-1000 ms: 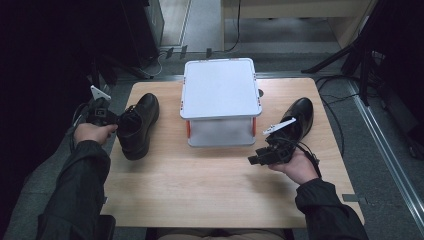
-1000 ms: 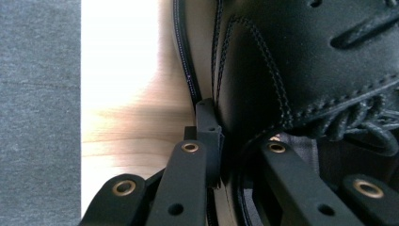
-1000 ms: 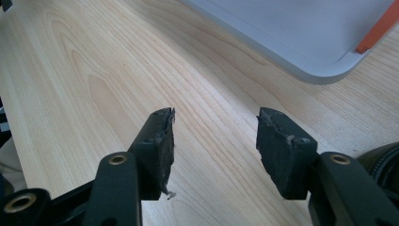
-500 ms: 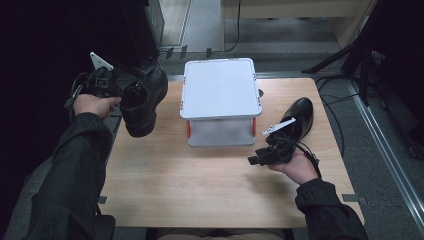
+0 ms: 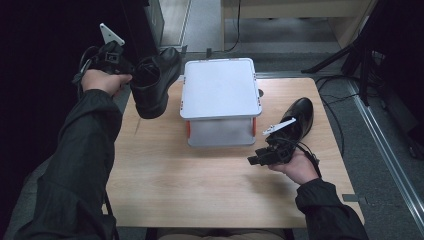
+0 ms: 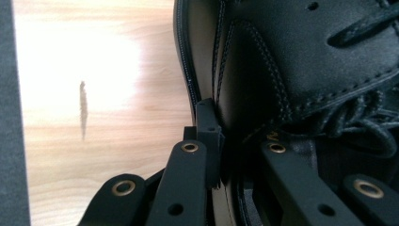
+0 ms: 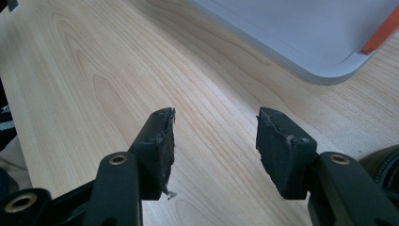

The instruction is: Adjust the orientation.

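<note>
A black leather lace-up shoe point(image 5: 152, 82) hangs in the air over the table's far left corner. My left gripper point(image 5: 127, 75) is shut on its collar; in the left gripper view one jaw lies outside the leather and the other sits inside the shoe point(image 6: 301, 61). A second black shoe point(image 5: 299, 117) rests on the table at the right, beside a white lidded box point(image 5: 220, 92). My right gripper point(image 5: 255, 159) stays low in front of that shoe, near the box's front right corner. Its jaws stand open with nothing between them point(image 7: 214, 136).
The wooden table point(image 5: 200, 185) has bare room in front of the box. The box has orange latches point(image 7: 381, 33) on its sides. Cables and a stand's legs lie on the grey floor right of the table. Dark equipment stands behind the far left corner.
My left gripper has lifted the black shoe off the table, up and toward the far left. The right gripper, the box and the other shoe have not moved.
</note>
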A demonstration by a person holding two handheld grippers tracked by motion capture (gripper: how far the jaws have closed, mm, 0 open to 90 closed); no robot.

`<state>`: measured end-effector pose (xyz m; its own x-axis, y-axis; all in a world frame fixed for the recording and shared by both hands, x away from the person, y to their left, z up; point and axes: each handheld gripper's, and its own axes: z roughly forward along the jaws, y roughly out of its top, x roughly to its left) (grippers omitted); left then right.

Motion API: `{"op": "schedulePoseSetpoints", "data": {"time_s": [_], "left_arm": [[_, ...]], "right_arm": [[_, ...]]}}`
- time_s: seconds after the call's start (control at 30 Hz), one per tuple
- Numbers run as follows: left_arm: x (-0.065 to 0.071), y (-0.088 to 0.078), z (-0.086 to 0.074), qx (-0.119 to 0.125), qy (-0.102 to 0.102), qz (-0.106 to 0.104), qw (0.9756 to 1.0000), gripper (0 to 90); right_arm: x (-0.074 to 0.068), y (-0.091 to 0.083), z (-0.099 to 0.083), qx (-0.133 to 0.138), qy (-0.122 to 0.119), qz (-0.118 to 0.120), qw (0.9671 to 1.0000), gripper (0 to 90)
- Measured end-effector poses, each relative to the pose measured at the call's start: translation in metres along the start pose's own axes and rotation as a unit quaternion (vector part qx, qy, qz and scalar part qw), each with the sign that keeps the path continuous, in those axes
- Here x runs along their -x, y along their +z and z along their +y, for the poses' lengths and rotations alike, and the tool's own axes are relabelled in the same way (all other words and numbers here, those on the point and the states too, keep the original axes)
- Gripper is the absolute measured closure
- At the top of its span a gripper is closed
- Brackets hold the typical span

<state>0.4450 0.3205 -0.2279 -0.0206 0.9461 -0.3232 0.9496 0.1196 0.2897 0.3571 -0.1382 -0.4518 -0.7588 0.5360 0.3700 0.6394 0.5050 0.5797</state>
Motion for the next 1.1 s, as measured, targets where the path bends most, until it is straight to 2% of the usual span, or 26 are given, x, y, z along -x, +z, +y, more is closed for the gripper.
{"op": "schedulePoseSetpoints", "data": {"time_s": [0.03,0.1,0.17,0.27,0.37,0.6,0.7,0.83,1.0,1.1], "left_arm": [[0.010,0.001,0.004,-0.001,0.007,-0.001,1.0000,85.2],[0.014,0.002,0.005,-0.002,0.010,-0.002,0.9999,85.2],[0.027,0.009,0.009,-0.003,0.014,-0.005,0.9999,85.2],[0.035,0.015,0.012,-0.014,0.023,-0.007,0.9996,85.2],[0.050,0.026,0.017,-0.023,0.034,-0.008,0.9991,85.2],[0.072,0.041,0.023,-0.025,0.042,-0.013,0.9987,84.2],[0.078,0.046,0.025,-0.024,0.041,-0.008,0.9988,83.9],[0.086,0.056,0.026,-0.030,0.033,-0.012,0.9989,83.0],[0.091,0.063,0.025,-0.034,0.032,-0.013,0.9988,81.9],[0.090,0.065,0.023,-0.031,0.022,-0.029,0.9989,80.9]], "right_arm": [[0.000,-0.001,-0.002,0.002,0.000,0.000,1.0000,48.1],[0.000,-0.002,-0.003,0.002,0.001,0.000,1.0000,48.1],[0.000,-0.005,-0.006,0.003,0.004,-0.003,1.0000,48.1],[0.001,-0.008,-0.009,0.006,0.011,-0.005,0.9999,48.1],[0.002,-0.010,-0.012,0.007,0.015,-0.009,0.9998,48.1],[0.003,-0.016,-0.020,0.011,0.025,-0.017,0.9995,48.1],[0.003,-0.018,-0.022,0.013,0.027,-0.017,0.9994,48.1],[0.004,-0.020,-0.024,0.016,0.030,-0.019,0.9992,48.1],[0.005,-0.021,-0.024,0.016,0.031,-0.019,0.9992,48.1],[0.004,-0.020,-0.024,0.016,0.031,-0.019,0.9992,48.1]]}}
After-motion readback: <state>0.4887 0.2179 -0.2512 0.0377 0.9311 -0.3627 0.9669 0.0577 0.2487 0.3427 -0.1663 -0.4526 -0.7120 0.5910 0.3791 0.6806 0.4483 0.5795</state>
